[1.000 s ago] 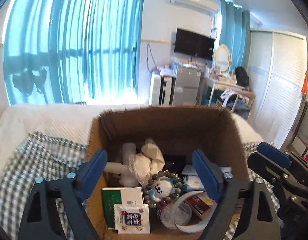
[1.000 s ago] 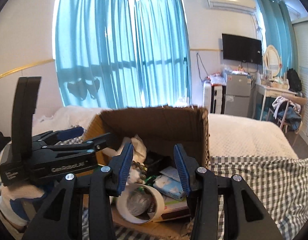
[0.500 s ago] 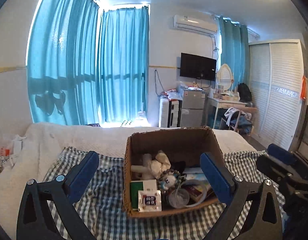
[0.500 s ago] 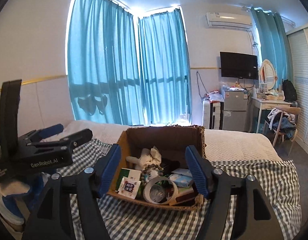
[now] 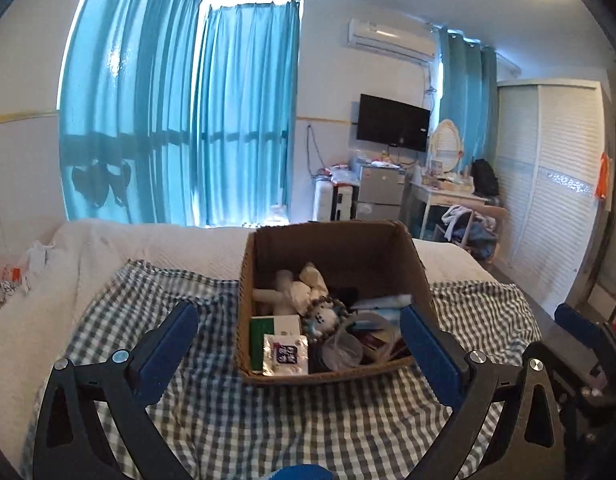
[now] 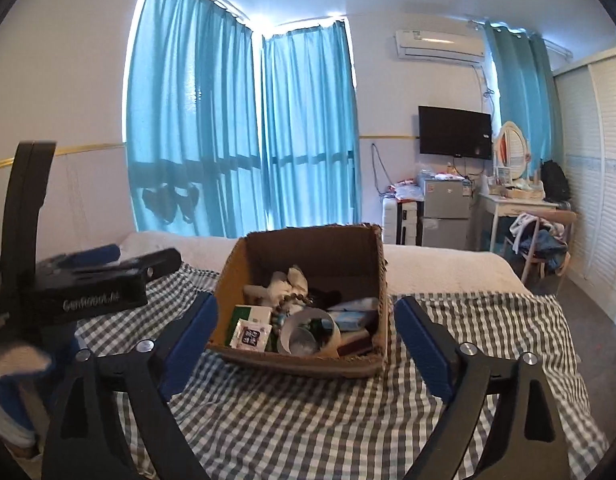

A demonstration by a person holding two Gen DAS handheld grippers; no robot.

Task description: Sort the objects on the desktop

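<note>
An open cardboard box [image 5: 267, 378] [image 6: 231, 264] sits on a checked cloth over a bed. Inside lie a white sachet [image 5: 285, 354] [image 6: 251, 335], a green and white box [image 5: 273, 326], a tape roll [image 6: 308, 330], a bead bracelet with a small plush face [image 5: 322, 312], a white soft toy [image 5: 291, 290] and a clear cup [image 5: 342, 352]. My left gripper [image 5: 299, 338] is open and empty, held back from the box front. My right gripper [image 6: 305, 336] is also open and empty, facing the box from the near right. The left gripper body [image 6: 87, 292] shows at the right wrist view's left.
The checked cloth [image 5: 227, 420] [image 6: 488, 320] spreads around the box, with white bedding [image 5: 119, 248] behind. Blue curtains [image 5: 179, 120], a wall television [image 5: 394, 122], a small fridge [image 6: 446, 204], a dressing table [image 5: 448, 200] and a wardrobe [image 5: 564, 200] stand beyond the bed.
Both grippers have pulled back and up from inside the box; the box now looks smaller and whole. The right gripper's jaws have widened. Nothing was picked up.
</note>
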